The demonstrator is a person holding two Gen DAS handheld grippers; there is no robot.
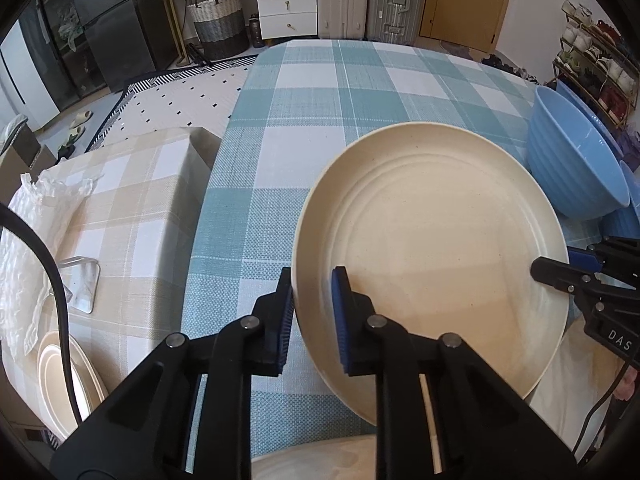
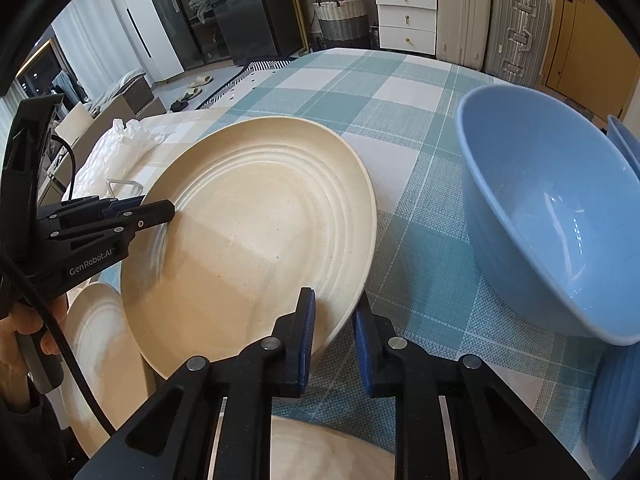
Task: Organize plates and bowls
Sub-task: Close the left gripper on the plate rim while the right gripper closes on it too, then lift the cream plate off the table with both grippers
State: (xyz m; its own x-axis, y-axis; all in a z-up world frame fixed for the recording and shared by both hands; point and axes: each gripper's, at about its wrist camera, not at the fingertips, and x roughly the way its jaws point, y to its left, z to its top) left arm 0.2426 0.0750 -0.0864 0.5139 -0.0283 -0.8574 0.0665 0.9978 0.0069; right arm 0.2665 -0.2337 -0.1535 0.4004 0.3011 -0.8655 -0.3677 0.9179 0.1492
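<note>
A cream ridged plate (image 1: 432,248) (image 2: 260,236) is held tilted above the teal checked table (image 1: 304,120). My left gripper (image 1: 312,304) is shut on the plate's left rim. My right gripper (image 2: 334,328) straddles the plate's right rim with its jaws a little apart; the rim sits between the pads, and contact is unclear. The right gripper also shows in the left wrist view (image 1: 560,276), the left one in the right wrist view (image 2: 156,214). A blue ridged bowl (image 2: 552,216) (image 1: 576,160) leans tilted on the right.
Other cream plates lie below: one at the near edge (image 2: 320,452), one at the left (image 2: 104,360). More cream plates (image 1: 64,376) lie on a beige checked table (image 1: 132,208) with white plastic wrap (image 1: 24,248). More blue bowls (image 2: 616,412) are at the far right.
</note>
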